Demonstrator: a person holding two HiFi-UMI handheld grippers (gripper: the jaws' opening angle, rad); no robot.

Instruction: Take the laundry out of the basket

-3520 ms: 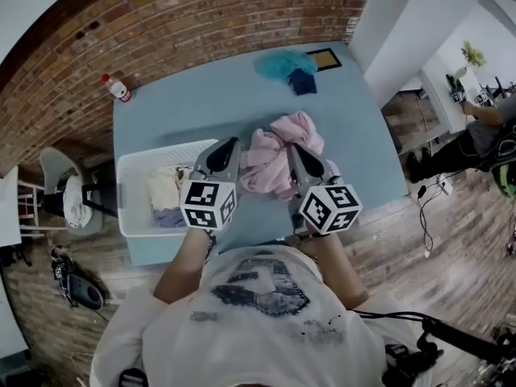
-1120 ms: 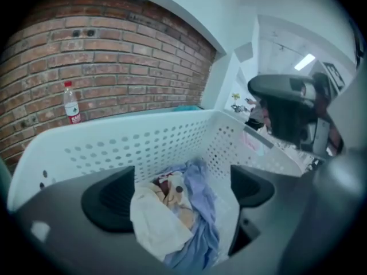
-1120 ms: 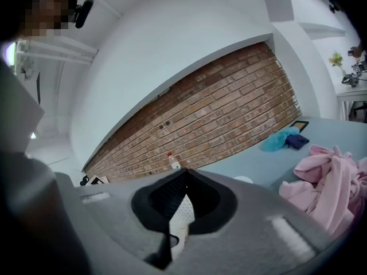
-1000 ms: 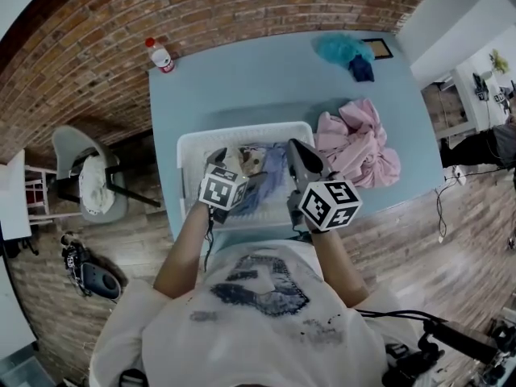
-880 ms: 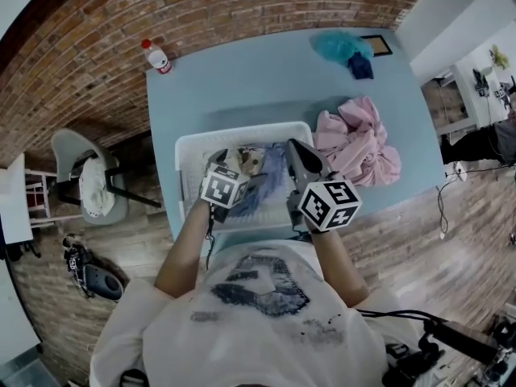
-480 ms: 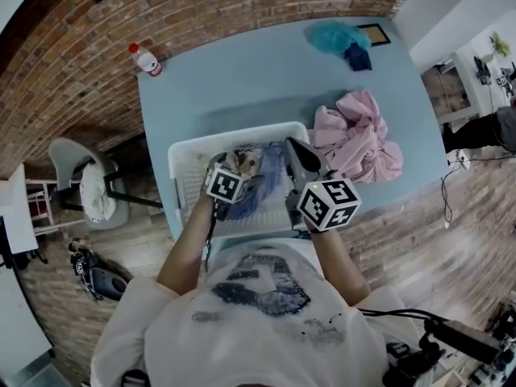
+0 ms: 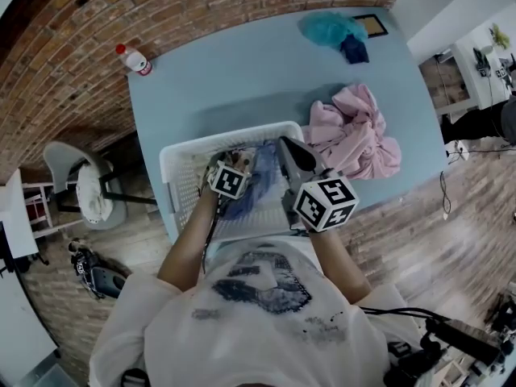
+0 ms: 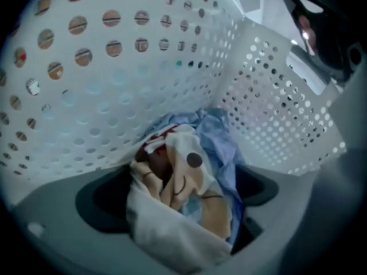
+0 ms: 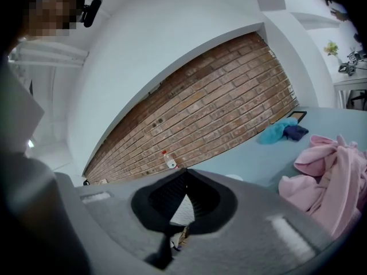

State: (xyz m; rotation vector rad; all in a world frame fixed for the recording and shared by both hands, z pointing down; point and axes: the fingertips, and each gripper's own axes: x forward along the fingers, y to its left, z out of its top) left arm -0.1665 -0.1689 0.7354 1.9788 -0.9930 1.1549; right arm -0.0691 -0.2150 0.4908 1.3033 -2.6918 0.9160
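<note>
Left tool (image 7: 222,162) is down in the white perforated plastic basket (image 7: 172,156), clamped on a cream printed cloth (image 8: 189,171). A pale blue garment (image 8: 222,137) is bunched against it. Right tool (image 9: 183,174) is pinched closed, empty, above the basket. Risk: the lift drags both pieces, or the snagged basket tips.

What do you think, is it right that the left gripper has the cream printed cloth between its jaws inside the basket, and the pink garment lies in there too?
Not quite: the pink garment lies on the table, right of the basket, as the head view shows. The rest holds.
</note>
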